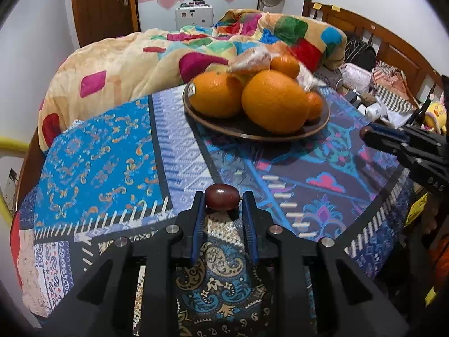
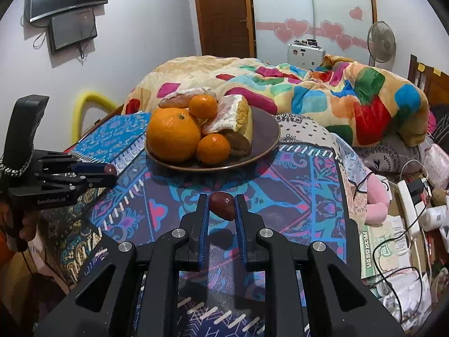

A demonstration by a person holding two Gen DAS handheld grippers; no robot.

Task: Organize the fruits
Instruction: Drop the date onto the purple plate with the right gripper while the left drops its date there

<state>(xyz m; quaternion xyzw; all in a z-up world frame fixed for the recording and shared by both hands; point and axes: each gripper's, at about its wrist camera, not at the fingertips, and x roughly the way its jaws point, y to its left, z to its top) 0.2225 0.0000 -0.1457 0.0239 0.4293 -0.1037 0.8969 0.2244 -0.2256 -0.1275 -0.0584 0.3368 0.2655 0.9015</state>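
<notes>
Two small dark-red fruits are seen, one clamped in each gripper. In the left wrist view, the left gripper [image 1: 221, 200] is closed on a glossy red fruit [image 1: 221, 197] at the lower centre of the frame, pinched between the blue pads at the fingertips, above the patterned cloth [image 1: 112, 151]. At the right edge of the same view the right gripper [image 1: 367, 136] is shown from the side, with a second red fruit [image 1: 364, 132] visible at its tip.

In the right wrist view, the right gripper [image 2: 221, 206] is clenched on that second red fruit, held at the lower centre of the frame between its pads. At the left edge of this view the left gripper [image 2: 110, 172] is seen with its own fruit at the tip.

A brown plate [image 1: 252, 133] is placed on the cloth at the upper centre of both views. On it, large oranges [image 1: 273, 102], smaller tangerines [image 2: 213, 148] and wrapped pieces [image 2: 227, 115] are heaped together. Both held fruits are apart from the plate, nearer the camera.

A colourful blanket [image 2: 336, 92] is bunched behind the plate.
</notes>
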